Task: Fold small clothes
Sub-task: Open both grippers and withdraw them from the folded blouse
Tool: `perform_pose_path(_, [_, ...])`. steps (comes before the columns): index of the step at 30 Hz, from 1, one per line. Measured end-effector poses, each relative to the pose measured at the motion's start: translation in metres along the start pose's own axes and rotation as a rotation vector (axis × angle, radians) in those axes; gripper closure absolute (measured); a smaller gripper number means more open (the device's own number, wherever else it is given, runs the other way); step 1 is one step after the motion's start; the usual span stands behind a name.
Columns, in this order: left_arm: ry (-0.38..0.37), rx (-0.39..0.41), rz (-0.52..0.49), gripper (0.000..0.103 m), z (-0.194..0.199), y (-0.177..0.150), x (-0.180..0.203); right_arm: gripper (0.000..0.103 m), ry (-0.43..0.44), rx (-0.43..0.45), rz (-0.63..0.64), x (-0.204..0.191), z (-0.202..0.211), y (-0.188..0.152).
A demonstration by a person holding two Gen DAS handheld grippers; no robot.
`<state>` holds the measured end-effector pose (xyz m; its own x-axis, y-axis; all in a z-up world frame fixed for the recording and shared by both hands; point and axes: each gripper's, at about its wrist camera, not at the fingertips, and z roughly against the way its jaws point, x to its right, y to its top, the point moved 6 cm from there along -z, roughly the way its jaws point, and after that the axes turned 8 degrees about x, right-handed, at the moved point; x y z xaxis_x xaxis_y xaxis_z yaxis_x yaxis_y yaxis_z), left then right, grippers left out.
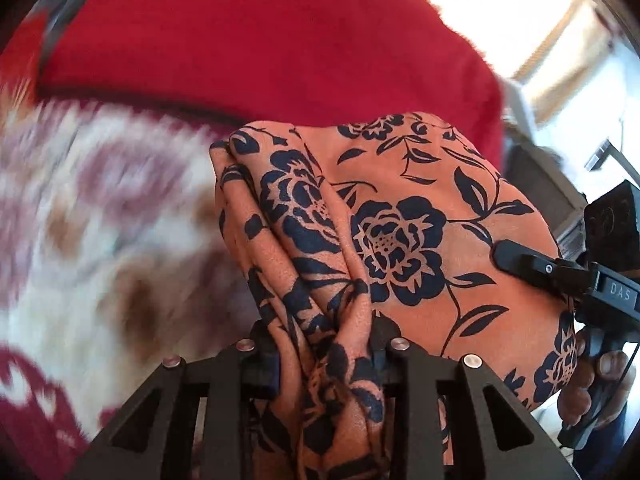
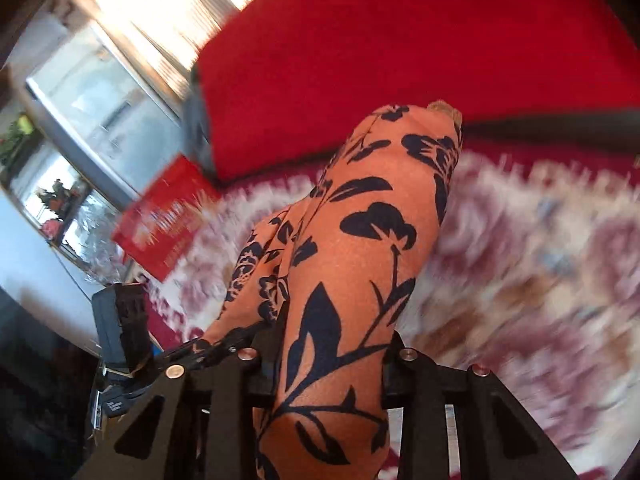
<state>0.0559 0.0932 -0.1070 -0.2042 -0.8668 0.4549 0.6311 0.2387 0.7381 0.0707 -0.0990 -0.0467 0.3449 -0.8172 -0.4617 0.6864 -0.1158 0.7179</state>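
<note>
Left hand-held gripper (image 1: 326,344): clenched on a bunched fold of the orange cloth (image 1: 400,216), gathered in pleats between its pads. Right hand-held gripper (image 2: 332,344): likewise grasping the same cloth, a smooth taut band running up and away from its fingers.

Cloth: orange-pink, printed with dark navy roses, leaves and stems; thin, draping. It hangs raised between the two grippers, above a blurred patterned carpet (image 1: 100,220) in white, maroon and brown.

In the left view the right gripper reaches in from the right edge, a person's hand (image 1: 596,384) wrapped round its handle, fingers curled. Far behind: a red cushion (image 2: 400,48).
</note>
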Motion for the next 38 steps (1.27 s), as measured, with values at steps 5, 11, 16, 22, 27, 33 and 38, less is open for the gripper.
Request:
perform_pose_path(5, [0.032, -0.057, -0.055, 0.055, -0.054, 0.011, 0.051, 0.047, -0.076, 0.011, -0.174, 0.093, 0.019, 0.004])
perform_pose_path(11, [0.235, -0.044, -0.149, 0.023, -0.048, -0.016, 0.056, 0.030, -0.360, 0.092, -0.179, 0.126, 0.055, -0.031])
perform_pose_path(16, [0.328, 0.112, -0.218, 0.001, 0.017, -0.004, 0.085, 0.000, -0.400, 0.178, 0.027, 0.044, 0.097, -0.038])
perform_pose_path(22, [0.292, 0.138, -0.221, 0.000, 0.065, -0.004, 0.113, 0.000, -0.478, 0.164, 0.117, 0.014, 0.110, -0.055])
perform_pose_path(27, [0.305, 0.161, -0.253, 0.000, 0.084, -0.006, 0.131, 0.000, -0.515, 0.149, 0.144, 0.006, 0.117, -0.062])
perform_pose_path(33, [0.304, 0.187, -0.281, 0.000, 0.093, -0.006, 0.144, 0.000, -0.517, 0.144, 0.159, 0.003, 0.117, -0.061])
perform_pose_path(38, [0.303, 0.198, -0.325, 0.000, 0.093, -0.005, 0.154, 0.000, -0.512, 0.142, 0.164, 0.004, 0.113, -0.057])
